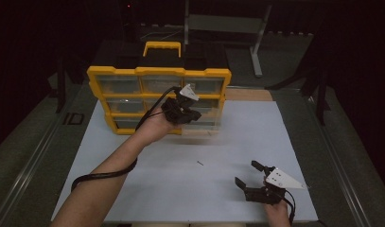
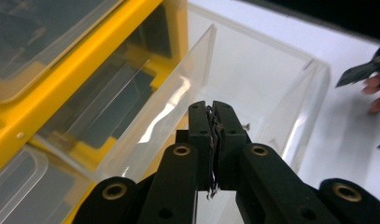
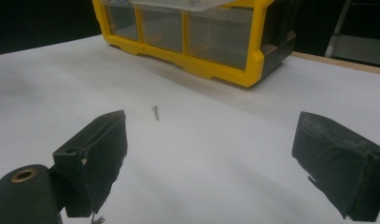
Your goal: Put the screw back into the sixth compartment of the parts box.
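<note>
Jaws of the left gripper point(image 2: 211, 140) pinch the clear drawer's point(image 2: 253, 74) front wall, likely to pull it out. Right gripper point(image 3: 211, 163) jaws gape wide near a small screw point(image 3: 155, 112), maybe to grab it.

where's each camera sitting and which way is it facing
High view: above the person's side, looking forward and down on the white table; shows both forearms, left tool at the yellow drawer cabinet, right tool near a small screw.
Left gripper view: rides the left tool, jaws shut, facing a clear pulled-out drawer.
Right gripper view: rides the right tool, jaws wide, low over the table facing the cabinet.
Shared: cabinet in all; screw in high and right.
</note>
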Demonstrator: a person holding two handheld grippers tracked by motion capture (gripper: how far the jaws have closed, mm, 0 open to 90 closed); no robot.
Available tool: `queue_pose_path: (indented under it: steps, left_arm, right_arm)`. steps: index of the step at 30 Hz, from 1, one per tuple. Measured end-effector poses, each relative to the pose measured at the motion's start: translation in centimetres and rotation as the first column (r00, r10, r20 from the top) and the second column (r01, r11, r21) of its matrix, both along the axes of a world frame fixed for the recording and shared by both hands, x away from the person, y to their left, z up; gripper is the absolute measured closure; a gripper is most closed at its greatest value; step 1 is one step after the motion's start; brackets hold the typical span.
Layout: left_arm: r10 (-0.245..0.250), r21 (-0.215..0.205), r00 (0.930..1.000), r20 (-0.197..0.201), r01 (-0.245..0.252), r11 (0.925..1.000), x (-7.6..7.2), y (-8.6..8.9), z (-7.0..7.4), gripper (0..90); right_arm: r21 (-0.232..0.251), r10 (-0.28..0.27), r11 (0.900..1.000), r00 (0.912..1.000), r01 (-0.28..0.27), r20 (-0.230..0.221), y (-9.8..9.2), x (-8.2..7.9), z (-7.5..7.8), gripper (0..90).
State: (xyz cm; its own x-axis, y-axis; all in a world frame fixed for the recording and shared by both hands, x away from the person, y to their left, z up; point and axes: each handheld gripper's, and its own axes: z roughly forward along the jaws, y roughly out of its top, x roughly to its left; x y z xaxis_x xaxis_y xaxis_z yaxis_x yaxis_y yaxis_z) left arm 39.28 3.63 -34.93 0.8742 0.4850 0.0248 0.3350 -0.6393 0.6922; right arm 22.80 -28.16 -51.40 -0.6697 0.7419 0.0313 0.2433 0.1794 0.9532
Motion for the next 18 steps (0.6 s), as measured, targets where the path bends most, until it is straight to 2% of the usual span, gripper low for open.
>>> queue_pose_path:
  steps: [4, 9, 12, 13, 14, 18]
  left_arm:
    - [-0.005, 0.03, 0.9999, -0.016, 0.005, 0.9995, 0.0, -0.2, -0.3, 88.2]
    - [0.013, 0.014, 0.9992, -0.039, -0.012, 0.9998, 0.2, -0.1, -0.5, 86.8]
    - [0.025, -0.005, 0.9988, -0.042, -0.026, 0.9997, 0.2, 0.0, -0.3, 74.5]
    - [0.026, -0.018, 0.9989, -0.039, -0.027, 0.9995, 0.1, 0.1, -0.2, 73.9]
    - [0.032, -0.02, 0.9989, -0.035, -0.032, 0.9993, 0.1, 0.2, -0.1, 70.6]
    - [0.038, -0.069, 0.9985, -0.039, -0.04, 0.9968, -0.3, 0.6, 0.8, 59.7]
  right_arm:
    - [-0.003, 0.001, 1.0, 1.0, -0.001, -0.002, 0.0, 0.0, 0.0, 10.6]
    - [-0.002, 0.001, 1.0, 1.0, -0.001, -0.006, 0.0, 0.0, 0.0, 10.6]
    - [0.0, 0.001, 1.0, 1.0, -0.001, -0.005, 0.0, 0.0, 0.0, 10.6]
    - [0.0, 0.0, 1.0, 1.0, 0.0, -0.004, 0.0, 0.0, 0.0, 10.6]
    - [0.0, -0.001, 1.0, 1.0, 0.001, -0.003, 0.0, 0.0, 0.0, 10.6]
    - [0.002, 0.0, 1.0, 1.0, 0.0, -0.003, 0.0, 0.0, 0.0, 10.6]
